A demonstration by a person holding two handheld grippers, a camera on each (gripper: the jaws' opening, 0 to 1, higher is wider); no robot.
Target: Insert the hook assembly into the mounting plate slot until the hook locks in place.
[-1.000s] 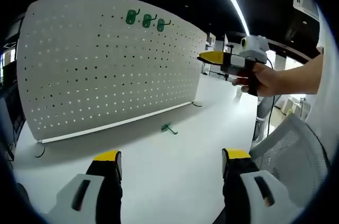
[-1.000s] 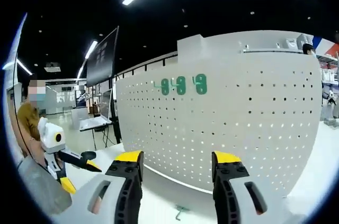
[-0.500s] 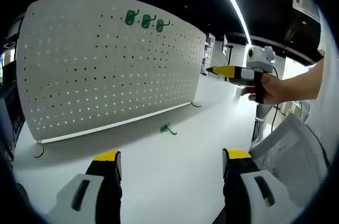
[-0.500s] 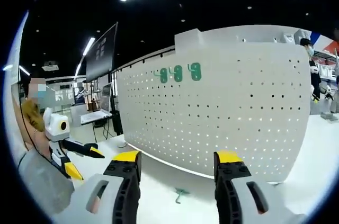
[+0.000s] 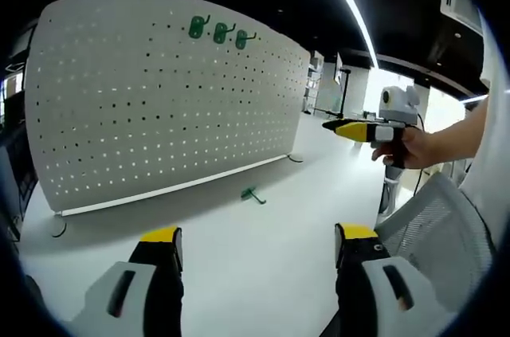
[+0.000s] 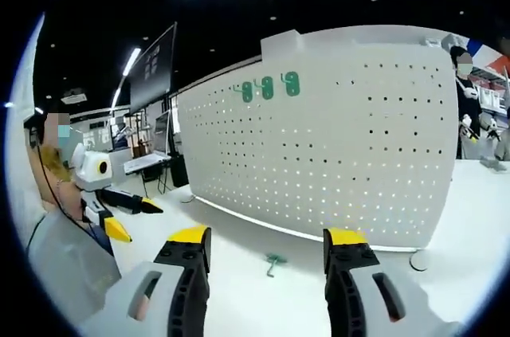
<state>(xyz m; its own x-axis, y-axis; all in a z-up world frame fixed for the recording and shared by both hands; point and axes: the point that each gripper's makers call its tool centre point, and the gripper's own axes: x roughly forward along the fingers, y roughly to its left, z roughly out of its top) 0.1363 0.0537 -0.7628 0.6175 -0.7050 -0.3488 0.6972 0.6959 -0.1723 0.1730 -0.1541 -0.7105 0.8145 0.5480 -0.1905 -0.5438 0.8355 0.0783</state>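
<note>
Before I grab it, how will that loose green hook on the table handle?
The green hook looks small and thin, so probably light and apt to skid on the smooth white table if nudged. It lies flat, so rolling seems unlikely. Its shape looks rigid, like the three on the pegboard.

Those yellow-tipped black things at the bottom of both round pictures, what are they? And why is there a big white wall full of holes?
They are the two jaws of a hand-held grabber. A person holds one grabber in each hand, and a camera rides on each, so you get two pictures.

In the left gripper view you look along the left gripper, open and empty. The right gripper shows there too, held in a hand.

In the right gripper view you look along the right gripper, also open and empty.

The wall is a pegboard standing on a white table. Three green hooks hang near its top. One more green hook lies loose on the table in front of the board.
</note>
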